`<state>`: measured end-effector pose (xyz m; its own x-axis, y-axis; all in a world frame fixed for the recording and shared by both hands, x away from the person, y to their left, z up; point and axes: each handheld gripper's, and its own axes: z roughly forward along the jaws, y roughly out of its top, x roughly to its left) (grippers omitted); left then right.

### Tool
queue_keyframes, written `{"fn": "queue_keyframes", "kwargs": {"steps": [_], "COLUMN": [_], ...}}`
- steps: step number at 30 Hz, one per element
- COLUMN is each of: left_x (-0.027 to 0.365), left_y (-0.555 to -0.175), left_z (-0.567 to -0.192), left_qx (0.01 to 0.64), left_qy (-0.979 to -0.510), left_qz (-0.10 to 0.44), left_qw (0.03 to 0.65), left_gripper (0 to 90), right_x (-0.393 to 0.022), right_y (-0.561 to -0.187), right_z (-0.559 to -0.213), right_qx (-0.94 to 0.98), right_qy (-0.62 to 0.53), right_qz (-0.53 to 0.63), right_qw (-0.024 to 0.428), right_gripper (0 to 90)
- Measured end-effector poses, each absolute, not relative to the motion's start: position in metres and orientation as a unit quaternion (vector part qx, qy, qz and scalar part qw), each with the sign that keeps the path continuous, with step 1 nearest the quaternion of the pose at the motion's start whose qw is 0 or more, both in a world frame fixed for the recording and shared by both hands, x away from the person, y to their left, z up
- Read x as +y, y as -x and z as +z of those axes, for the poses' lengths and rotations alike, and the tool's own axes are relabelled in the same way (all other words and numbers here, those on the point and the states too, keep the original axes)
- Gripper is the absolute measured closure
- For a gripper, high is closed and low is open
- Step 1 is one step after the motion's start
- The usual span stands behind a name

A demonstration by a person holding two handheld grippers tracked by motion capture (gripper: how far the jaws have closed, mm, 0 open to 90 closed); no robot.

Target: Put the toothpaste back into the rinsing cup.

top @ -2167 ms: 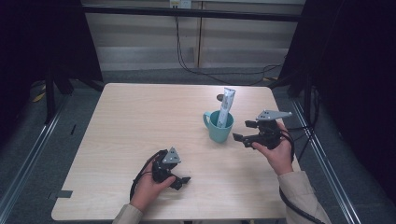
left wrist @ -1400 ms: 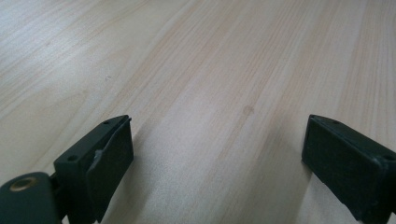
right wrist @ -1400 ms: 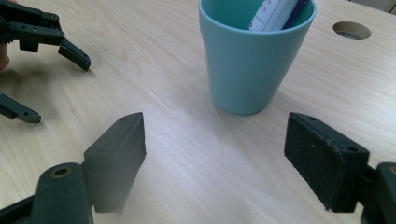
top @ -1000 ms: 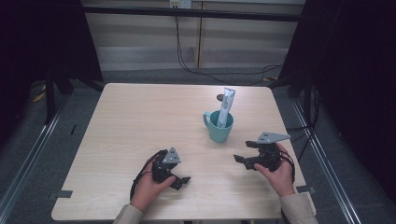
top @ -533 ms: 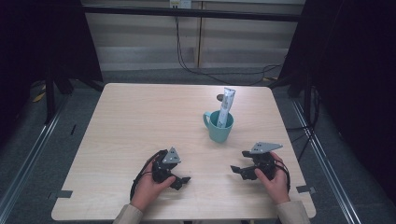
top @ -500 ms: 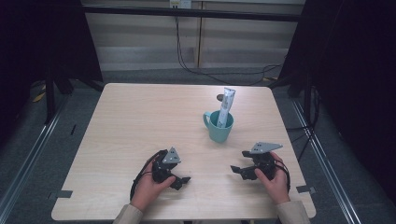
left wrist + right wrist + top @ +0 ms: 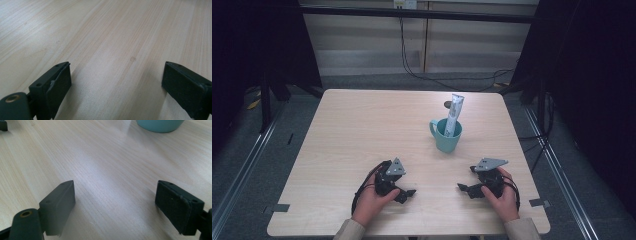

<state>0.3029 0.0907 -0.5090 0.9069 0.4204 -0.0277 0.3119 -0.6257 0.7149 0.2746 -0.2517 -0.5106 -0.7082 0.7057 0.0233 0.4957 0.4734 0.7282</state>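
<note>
My left gripper (image 7: 404, 192) rests low on the table (image 7: 362, 130), near the front edge, and its jaws stand wide apart with only bare wood between them. My right gripper (image 7: 467, 188) lies also near the front edge, well apart from the left one, and its jaws are wide as well and hold nothing.

The nearest thing is the teal mug (image 7: 446, 135). It stands upright a little beyond my right gripper, towards the middle of the table, with its handle turned to my left. In the right gripper view I see its rounded bottom (image 7: 160, 125) at the top edge, ahead of the jaws. A white tube (image 7: 454, 116) stands in the mug and leans a little, its flat crimped end upward. Just behind the mug a small dark round thing (image 7: 447, 104) lies on the table; I cannot tell what it is. Nothing stands between my grippers and the mug.

The table is of pale wood with fine straight grain, smooth and a little shiny. Around it the floor is grey, with metal rails at both sides. Dark curtains hang left and right, and black cables (image 7: 412, 55) fall down the light wall behind.
</note>
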Motion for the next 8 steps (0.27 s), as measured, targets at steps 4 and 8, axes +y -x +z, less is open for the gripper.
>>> {"fn": "queue_keyframes", "kwargs": {"steps": [4, 8], "left_x": [0.0907, 0.0907], "left_y": [-0.3029, -0.3029], "left_z": [-0.5090, -0.5090], "left_qx": [0.204, 0.204], "left_qy": [-0.899, -0.899], "left_qz": [0.071, 0.071], "left_qw": [0.382, 0.382], "left_gripper": [8.6, 8.6], "right_x": [-0.2520, -0.2519], "right_y": [-0.2746, -0.2748], "right_z": [-0.5109, -0.5109], "right_qx": [0.847, 0.846], "right_qy": [-0.354, -0.356], "right_qz": [0.370, 0.370], "right_qw": [0.142, 0.141], "right_gripper": [15.0, 14.4]}}
